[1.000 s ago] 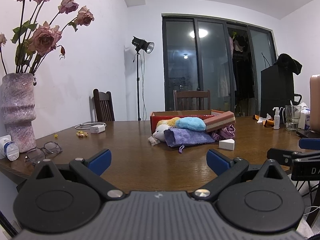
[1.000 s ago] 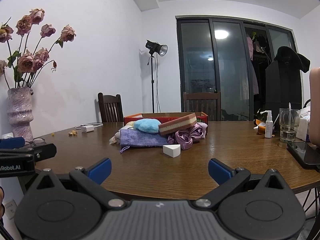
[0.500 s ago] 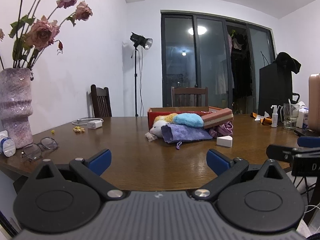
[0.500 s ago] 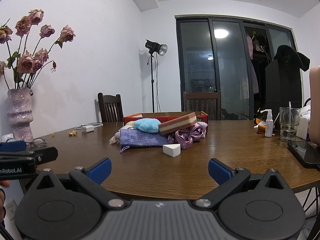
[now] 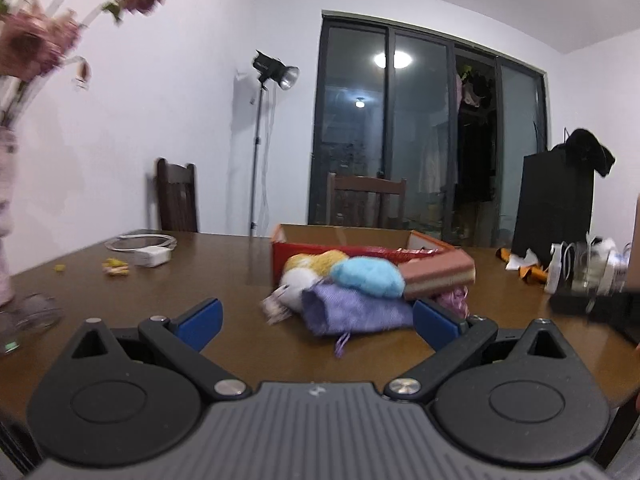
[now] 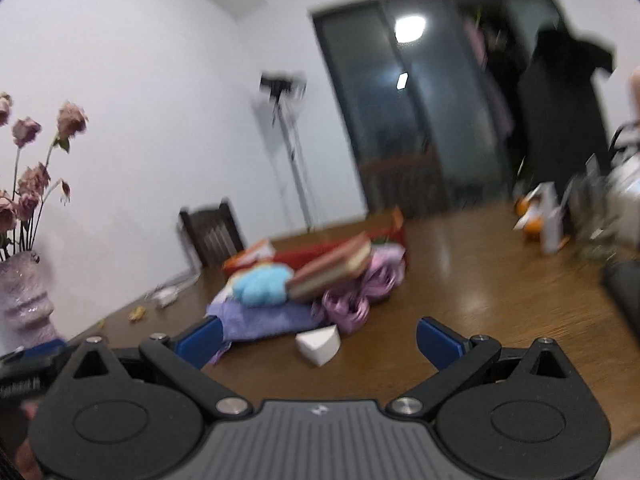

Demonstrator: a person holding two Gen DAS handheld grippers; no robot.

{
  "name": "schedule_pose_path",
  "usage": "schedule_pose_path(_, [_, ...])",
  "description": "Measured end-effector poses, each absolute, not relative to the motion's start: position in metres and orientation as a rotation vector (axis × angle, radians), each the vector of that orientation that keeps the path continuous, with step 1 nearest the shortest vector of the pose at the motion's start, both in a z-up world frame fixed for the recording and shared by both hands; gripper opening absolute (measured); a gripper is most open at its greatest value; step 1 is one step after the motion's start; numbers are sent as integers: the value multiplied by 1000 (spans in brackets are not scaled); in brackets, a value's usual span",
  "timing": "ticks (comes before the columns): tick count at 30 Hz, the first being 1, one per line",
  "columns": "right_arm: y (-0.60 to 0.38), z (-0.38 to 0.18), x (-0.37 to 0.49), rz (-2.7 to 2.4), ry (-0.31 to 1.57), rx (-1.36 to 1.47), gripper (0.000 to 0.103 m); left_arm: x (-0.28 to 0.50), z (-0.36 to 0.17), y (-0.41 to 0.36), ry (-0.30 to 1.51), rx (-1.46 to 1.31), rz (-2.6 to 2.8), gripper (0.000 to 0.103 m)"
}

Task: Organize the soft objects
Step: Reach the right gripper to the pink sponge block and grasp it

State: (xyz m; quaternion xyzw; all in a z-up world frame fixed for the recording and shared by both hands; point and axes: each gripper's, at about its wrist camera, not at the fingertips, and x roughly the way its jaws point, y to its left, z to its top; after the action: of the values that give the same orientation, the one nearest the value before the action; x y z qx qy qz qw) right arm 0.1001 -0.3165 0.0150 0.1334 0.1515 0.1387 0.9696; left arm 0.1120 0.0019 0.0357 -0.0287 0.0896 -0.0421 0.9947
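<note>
A heap of soft things is seen on the brown table (image 5: 168,292), in front of and partly inside an open red box (image 5: 320,246). In the left wrist view a purple pouch (image 5: 356,312) lies nearest, with a blue plush (image 5: 366,276) resting on it, a white and yellow plush (image 5: 308,270) to its left against the box, and a pink and cream striped sponge (image 5: 438,272) leaning on the pile at the right. The left tongs (image 5: 316,320) are held wide open over the table just short of the pouch, with nothing gripped. In the right wrist view, which is blurred and tilted, the right tongs (image 6: 318,338) are likewise spread wide and empty; a white wedge (image 6: 318,346) is seen on the table between the blue fingertips, apart from them. A shiny purple cloth (image 6: 348,308) is bunched just beyond the wedge, beside the pouch (image 6: 264,318). The sponge (image 6: 332,268) and blue plush (image 6: 262,286) sit on top, with the box (image 6: 320,254) behind. A vase (image 6: 24,300) of dried roses is placed at the left table edge, and a white charger (image 5: 150,256) with its cable is seen further back.
</note>
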Motion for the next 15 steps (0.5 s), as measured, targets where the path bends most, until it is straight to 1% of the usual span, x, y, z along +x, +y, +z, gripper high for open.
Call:
schedule_pose_path(5, [-320, 21, 160, 284, 295, 319, 103, 182, 51, -17, 212, -83, -226, 103])
schedule_pose_path(6, [-320, 24, 180, 277, 304, 334, 101, 194, 52, -20, 228, -88, -241, 103])
schedule_pose_path(8, [-318, 29, 218, 263, 329, 343, 94, 219, 52, -29, 249, -82, -266, 103])
schedule_pose_path(9, [-317, 30, 238, 254, 341, 347, 88, 229, 52, -33, 258, -79, -260, 103])
schedule_pose_path(11, [-316, 29, 275, 222, 388, 369, 84, 244, 51, -37, 268, -71, -245, 103])
schedule_pose_path(13, [-315, 24, 303, 227, 468, 412, 66, 251, 48, -37, 268, -69, -232, 103])
schedule_pose_path(14, [-313, 20, 311, 237, 503, 424, 61, 252, 46, -36, 269, -74, -229, 103])
schedule_pose_path(15, [-312, 17, 316, 244, 528, 433, 45, 252, 45, -34, 273, -81, -227, 103])
